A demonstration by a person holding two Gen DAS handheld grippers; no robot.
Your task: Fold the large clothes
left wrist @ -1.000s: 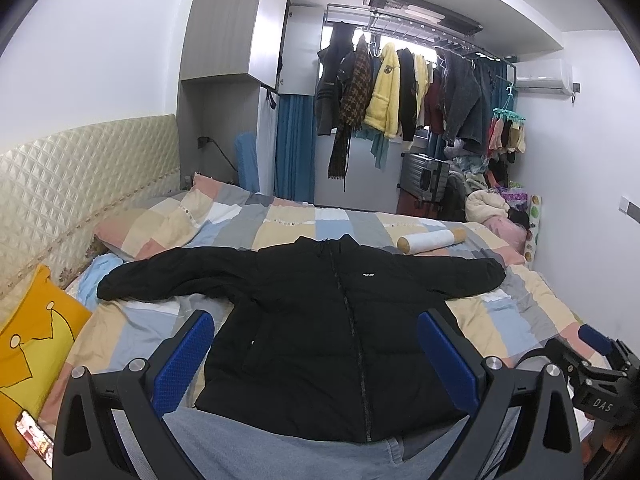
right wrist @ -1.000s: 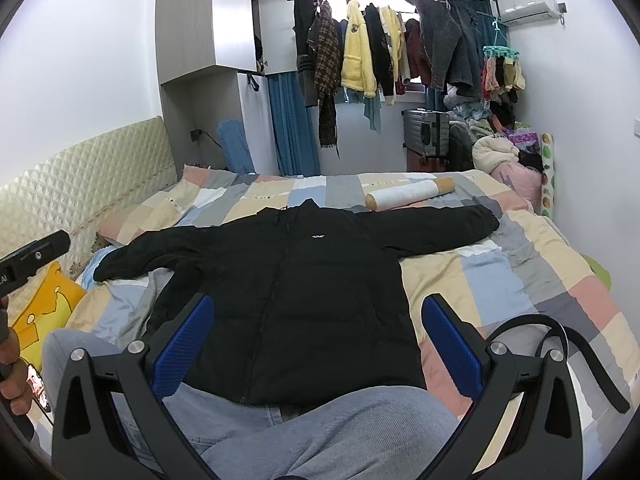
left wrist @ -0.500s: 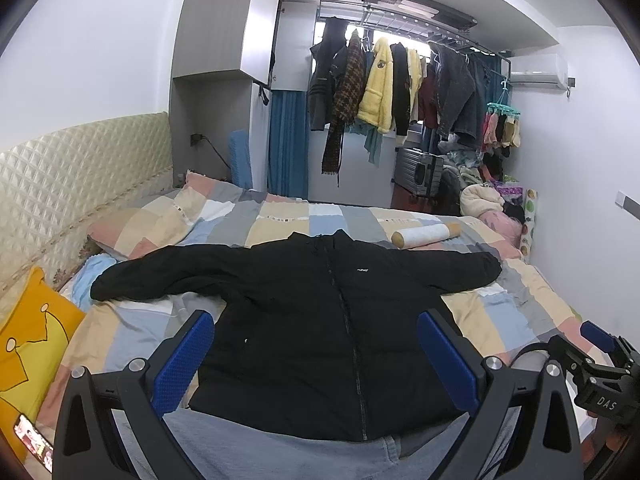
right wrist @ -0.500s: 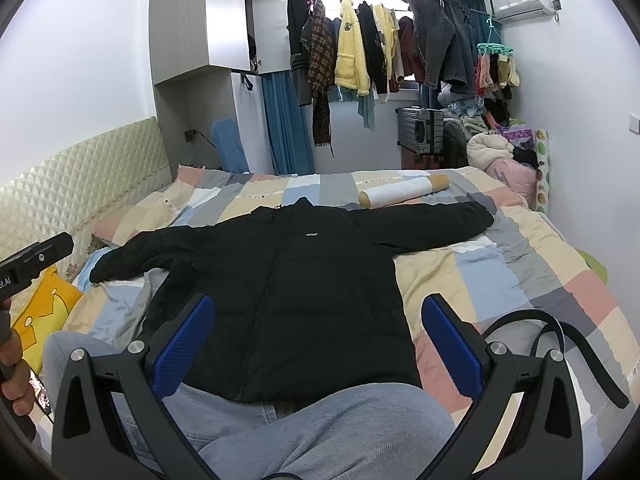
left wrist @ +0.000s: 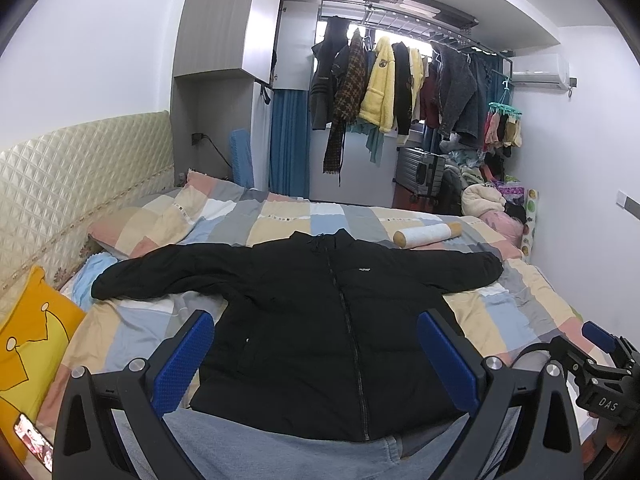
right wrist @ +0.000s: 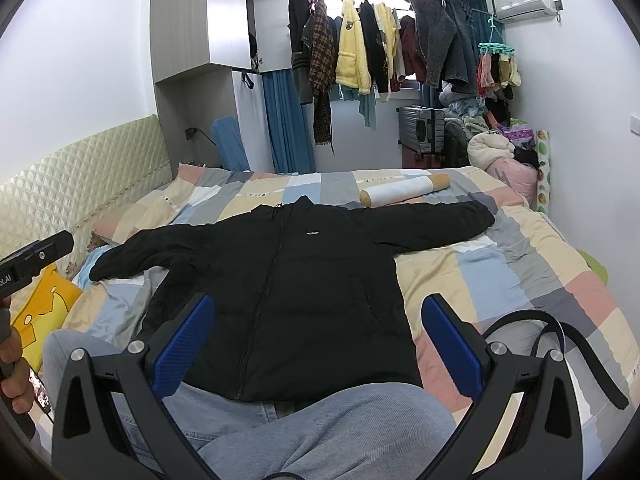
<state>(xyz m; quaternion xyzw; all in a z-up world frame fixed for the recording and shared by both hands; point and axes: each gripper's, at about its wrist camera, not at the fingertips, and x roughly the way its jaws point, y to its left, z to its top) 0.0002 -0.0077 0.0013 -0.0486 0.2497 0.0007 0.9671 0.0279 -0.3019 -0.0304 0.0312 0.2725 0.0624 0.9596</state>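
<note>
A black zip-up puffer jacket lies front up and zipped on the patchwork bedspread, both sleeves spread sideways, collar toward the far wall. My left gripper hovers open above the jacket's hem, blue pads wide apart with nothing between them. My right gripper is open too, held over the hem and the person's grey-trousered knees. Neither gripper touches the jacket. The right gripper's body shows at the right edge of the left wrist view.
A white roll with tan ends lies beyond the right sleeve. A yellow cushion and a phone sit at left by the quilted headboard. A black strap lies at right. Hung clothes and a suitcase stand behind the bed.
Both views have shifted slightly, the room sitting a little higher and closer in frame. The jacket has not moved and both grippers stay open.
</note>
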